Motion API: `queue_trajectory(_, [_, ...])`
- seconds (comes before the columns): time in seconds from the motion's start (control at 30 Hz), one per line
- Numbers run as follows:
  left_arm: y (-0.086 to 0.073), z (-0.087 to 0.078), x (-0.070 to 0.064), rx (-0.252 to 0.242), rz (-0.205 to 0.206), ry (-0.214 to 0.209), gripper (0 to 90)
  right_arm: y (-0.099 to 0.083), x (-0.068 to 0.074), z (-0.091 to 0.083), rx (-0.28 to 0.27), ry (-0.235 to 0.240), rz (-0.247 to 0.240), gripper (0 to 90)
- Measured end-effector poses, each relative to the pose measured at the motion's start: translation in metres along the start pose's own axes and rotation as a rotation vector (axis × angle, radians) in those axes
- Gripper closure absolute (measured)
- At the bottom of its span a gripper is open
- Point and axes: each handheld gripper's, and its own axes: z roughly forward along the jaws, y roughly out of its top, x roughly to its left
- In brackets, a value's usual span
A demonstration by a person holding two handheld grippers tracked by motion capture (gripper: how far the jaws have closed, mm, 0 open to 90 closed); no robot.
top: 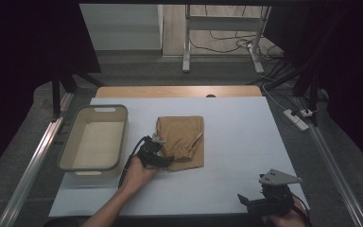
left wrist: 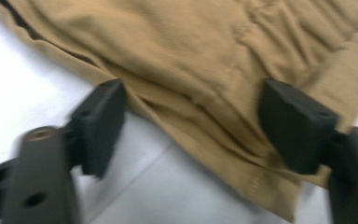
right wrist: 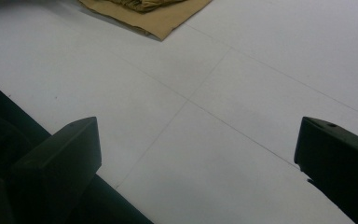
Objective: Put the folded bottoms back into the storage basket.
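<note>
A folded tan garment (top: 180,141) lies in the middle of the white table (top: 246,132). My left gripper (top: 163,160) is at its near left corner, open, with its jaws spread along the cloth's edge. In the left gripper view the tan garment (left wrist: 205,56) runs between and under the two black fingers (left wrist: 100,121), and the layered hem sits between them. My right gripper (top: 253,202) hovers open over the table's near right edge, nothing between its jaws. In the right gripper view a corner of the garment (right wrist: 158,14) lies far ahead.
A grey plastic basket (top: 94,142), with nothing in it, stands at the table's left. Table legs, cables and a power strip (top: 297,118) lie on the floor beyond and to the right. A metal rail (top: 33,161) runs along the left side.
</note>
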Motion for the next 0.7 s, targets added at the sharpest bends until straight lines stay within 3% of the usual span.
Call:
queue_trajectory(0.27, [0.006, -0.003, -0.009, 0.047, -0.023, -0.037, 62.2, 0.0, 0.001, 0.001, 0.011, -0.004, -0.013, 0.9])
queue_trajectory(0.37, [0.008, -0.004, -0.009, 0.059, -0.045, -0.054, 66.1, 0.001, 0.001, 0.001, 0.014, -0.004, -0.018, 0.9])
queue_trajectory(0.4, [0.008, -0.004, -0.009, 0.063, -0.059, -0.068, 75.3, 0.0, 0.001, 0.001, 0.012, -0.004, -0.018, 0.9])
queue_trajectory(0.43, [0.009, -0.004, -0.009, 0.066, -0.071, -0.073, 75.3, 0.0, 0.001, 0.001, 0.012, -0.004, -0.018, 0.9])
queue_trajectory(0.57, [0.01, -0.004, -0.013, 0.074, -0.043, -0.048, 78.6, 0.0, 0.001, 0.002, 0.013, -0.004, -0.021, 0.9])
queue_trajectory(0.7, [0.008, -0.004, -0.011, 0.058, -0.04, -0.061, 79.0, 0.0, 0.002, 0.001, 0.008, -0.005, -0.024, 0.9])
